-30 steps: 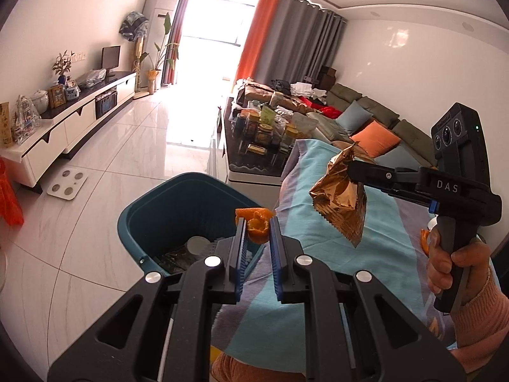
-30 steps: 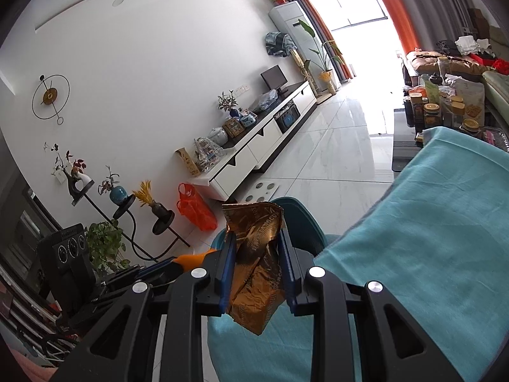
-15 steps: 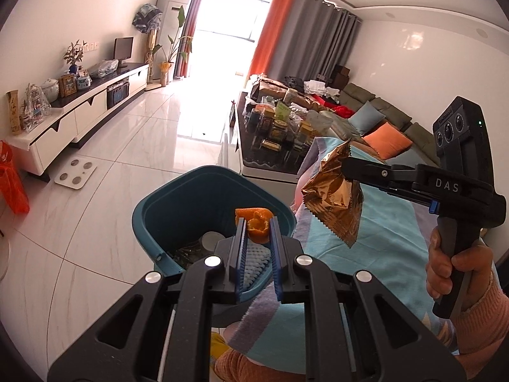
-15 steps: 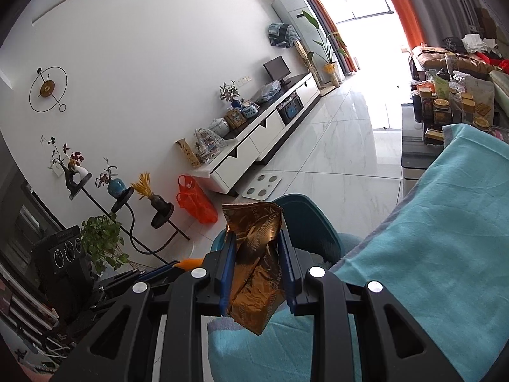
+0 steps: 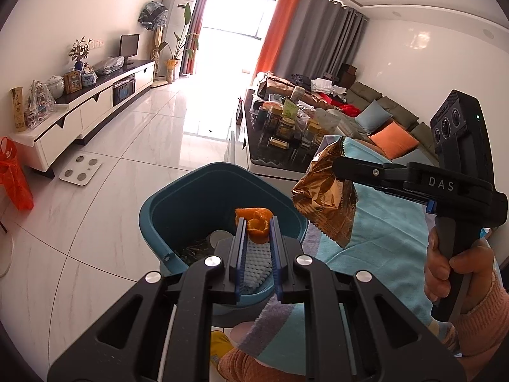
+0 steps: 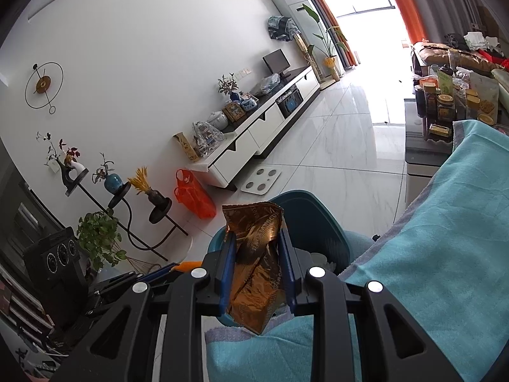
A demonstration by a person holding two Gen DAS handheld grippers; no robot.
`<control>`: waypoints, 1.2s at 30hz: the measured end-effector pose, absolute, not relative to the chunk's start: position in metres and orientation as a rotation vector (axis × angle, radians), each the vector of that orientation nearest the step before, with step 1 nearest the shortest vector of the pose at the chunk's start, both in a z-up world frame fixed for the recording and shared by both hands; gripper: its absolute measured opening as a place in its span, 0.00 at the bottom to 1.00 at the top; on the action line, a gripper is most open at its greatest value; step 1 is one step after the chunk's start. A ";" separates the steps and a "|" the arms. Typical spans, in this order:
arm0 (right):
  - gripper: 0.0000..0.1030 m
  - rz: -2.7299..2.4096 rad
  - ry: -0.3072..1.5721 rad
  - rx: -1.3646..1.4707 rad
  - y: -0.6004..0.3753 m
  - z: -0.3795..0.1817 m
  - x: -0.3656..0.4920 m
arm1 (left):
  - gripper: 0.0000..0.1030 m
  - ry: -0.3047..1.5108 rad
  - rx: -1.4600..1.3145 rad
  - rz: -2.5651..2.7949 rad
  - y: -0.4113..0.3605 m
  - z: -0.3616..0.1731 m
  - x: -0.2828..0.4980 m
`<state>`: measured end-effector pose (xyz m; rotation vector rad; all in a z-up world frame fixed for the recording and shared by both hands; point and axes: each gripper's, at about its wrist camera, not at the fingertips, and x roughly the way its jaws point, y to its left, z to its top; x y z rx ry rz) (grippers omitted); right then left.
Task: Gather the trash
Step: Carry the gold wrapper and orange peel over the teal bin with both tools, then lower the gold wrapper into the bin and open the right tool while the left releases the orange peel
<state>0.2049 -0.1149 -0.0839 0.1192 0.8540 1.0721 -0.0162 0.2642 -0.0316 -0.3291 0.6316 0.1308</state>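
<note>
My left gripper (image 5: 257, 222) is shut on an orange peel (image 5: 256, 224) and holds it over the open teal trash bin (image 5: 168, 210), which has some trash inside. My right gripper (image 6: 256, 243) is shut on a crumpled gold-brown foil wrapper (image 6: 254, 264); in the left wrist view the wrapper (image 5: 327, 200) hangs just right of the bin's rim, above the edge of the teal blanket (image 5: 385, 235). The bin (image 6: 311, 222) also shows behind the wrapper in the right wrist view.
A dark coffee table (image 5: 273, 159) crowded with jars stands behind the bin. A white TV cabinet (image 5: 79, 117) runs along the left wall, with an orange bag (image 5: 14, 178) and a white scale (image 5: 81, 173) on the tiled floor. A sofa (image 5: 394, 127) is at the right.
Both grippers have moved left toward the bin. The peel now hangs over the bin's opening and the wrapper is nearer its rim. Both grips are unchanged.
</note>
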 end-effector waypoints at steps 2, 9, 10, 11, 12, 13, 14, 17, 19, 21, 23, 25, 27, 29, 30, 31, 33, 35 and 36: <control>0.24 1.068 0.857 0.117 -0.112 -0.085 0.204 | 0.14 0.634 -0.327 0.134 0.265 -0.032 -0.015; 0.24 1.056 0.869 0.104 -0.103 -0.089 0.206 | 0.14 0.642 -0.320 0.149 0.267 -0.035 -0.007; 0.24 1.055 0.871 0.103 -0.101 -0.089 0.206 | 0.14 0.642 -0.319 0.151 0.265 -0.036 -0.007; 0.24 1.053 0.873 0.101 -0.099 -0.089 0.206 | 0.14 0.644 -0.320 0.152 0.265 -0.037 -0.006; 0.24 1.050 0.875 0.098 -0.098 -0.089 0.207 | 0.14 0.645 -0.318 0.155 0.265 -0.038 -0.005; 0.24 1.049 0.877 0.096 -0.097 -0.090 0.207 | 0.14 0.647 -0.314 0.160 0.265 -0.038 -0.004; 0.24 1.047 0.879 0.095 -0.096 -0.091 0.208 | 0.14 0.649 -0.312 0.164 0.264 -0.039 -0.002; 0.24 1.047 0.883 0.087 -0.090 -0.091 0.207 | 0.14 0.653 -0.316 0.164 0.265 -0.041 0.000; 0.24 1.047 0.885 0.082 -0.087 -0.091 0.207 | 0.14 0.655 -0.313 0.168 0.266 -0.044 0.002; 0.24 1.049 0.887 0.074 -0.084 -0.092 0.206 | 0.14 0.656 -0.314 0.168 0.266 -0.045 0.002; 0.24 1.049 0.890 0.068 -0.080 -0.093 0.205 | 0.14 0.657 -0.313 0.172 0.266 -0.046 0.005; 0.24 1.049 0.894 0.063 -0.077 -0.094 0.205 | 0.14 0.659 -0.316 0.173 0.267 -0.048 0.006; 0.24 1.047 0.899 0.058 -0.074 -0.095 0.205 | 0.14 0.661 -0.318 0.177 0.269 -0.051 0.007; 0.24 1.043 0.905 0.054 -0.073 -0.097 0.206 | 0.14 0.666 -0.318 0.181 0.270 -0.053 0.009; 0.24 1.041 0.908 0.052 -0.072 -0.098 0.206 | 0.14 0.668 -0.319 0.183 0.271 -0.055 0.010; 0.24 1.040 0.910 0.049 -0.071 -0.099 0.206 | 0.14 0.671 -0.320 0.185 0.271 -0.056 0.011; 0.25 1.036 0.917 0.043 -0.068 -0.101 0.206 | 0.14 0.676 -0.322 0.190 0.272 -0.058 0.014; 0.25 1.033 0.923 0.039 -0.067 -0.104 0.205 | 0.14 0.680 -0.326 0.194 0.272 -0.061 0.015; 0.25 1.031 0.925 0.037 -0.066 -0.104 0.206 | 0.14 0.684 -0.327 0.197 0.273 -0.062 0.017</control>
